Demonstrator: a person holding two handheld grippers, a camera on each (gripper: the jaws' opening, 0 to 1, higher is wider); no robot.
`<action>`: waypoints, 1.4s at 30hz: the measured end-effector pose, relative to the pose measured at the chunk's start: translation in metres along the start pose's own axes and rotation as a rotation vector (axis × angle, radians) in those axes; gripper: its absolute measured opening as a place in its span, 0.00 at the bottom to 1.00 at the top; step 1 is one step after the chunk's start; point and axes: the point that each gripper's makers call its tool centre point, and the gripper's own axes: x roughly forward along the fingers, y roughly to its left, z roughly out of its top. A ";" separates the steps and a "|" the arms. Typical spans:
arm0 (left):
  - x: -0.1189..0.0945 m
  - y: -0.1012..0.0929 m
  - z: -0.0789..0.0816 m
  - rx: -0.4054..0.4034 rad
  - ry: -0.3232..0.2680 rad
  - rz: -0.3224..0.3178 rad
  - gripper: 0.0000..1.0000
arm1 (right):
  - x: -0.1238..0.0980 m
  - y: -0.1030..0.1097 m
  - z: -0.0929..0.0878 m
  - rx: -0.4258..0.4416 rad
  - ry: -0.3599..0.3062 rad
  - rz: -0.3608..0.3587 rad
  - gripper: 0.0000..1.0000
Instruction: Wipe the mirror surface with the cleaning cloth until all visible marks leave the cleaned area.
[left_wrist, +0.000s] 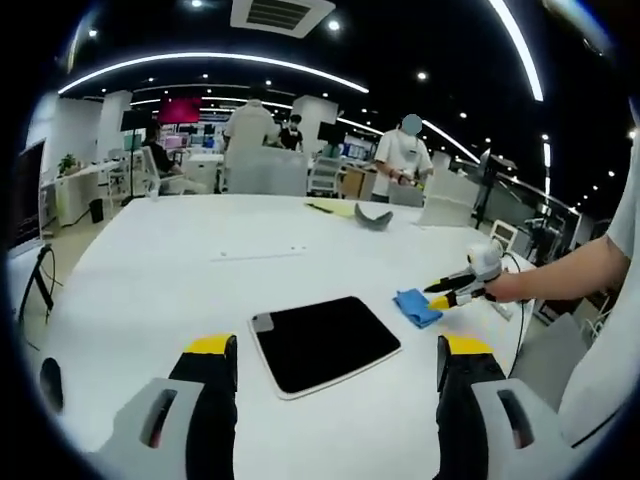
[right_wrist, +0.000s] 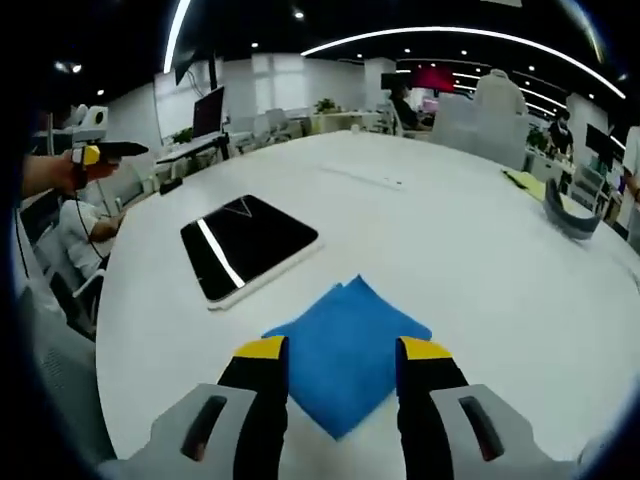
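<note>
The mirror (left_wrist: 325, 342), a dark rounded rectangle with a white rim, lies flat on the white table (left_wrist: 200, 260) just ahead of my left gripper (left_wrist: 340, 350), which is open with nothing in it. To the mirror's right lies the blue cleaning cloth (left_wrist: 417, 307), and my right gripper (left_wrist: 447, 294) reaches its edge from the right, held in a person's hand. In the right gripper view the cloth (right_wrist: 345, 365) is spread flat on the table beneath my open right gripper (right_wrist: 343, 350). The mirror (right_wrist: 248, 245) lies beyond it to the left, and the left gripper (right_wrist: 100, 150) hovers at far left.
A grey curved object (left_wrist: 373, 218) and a yellow sheet (left_wrist: 335, 207) lie near the table's far side. Chairs (left_wrist: 265, 170) and several people stand beyond it. A cable (left_wrist: 515, 310) hangs at the right table edge by the person's arm (left_wrist: 570, 270).
</note>
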 end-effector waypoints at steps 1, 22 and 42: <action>0.000 0.000 0.000 0.002 0.001 0.003 0.82 | 0.001 0.000 0.000 0.006 0.001 -0.001 0.38; 0.001 0.005 0.001 0.016 0.021 0.037 0.81 | 0.021 0.000 -0.011 -0.040 -0.042 0.006 0.30; 0.002 -0.005 0.007 0.003 -0.009 0.017 0.77 | 0.019 0.007 -0.012 0.040 -0.056 -0.011 0.02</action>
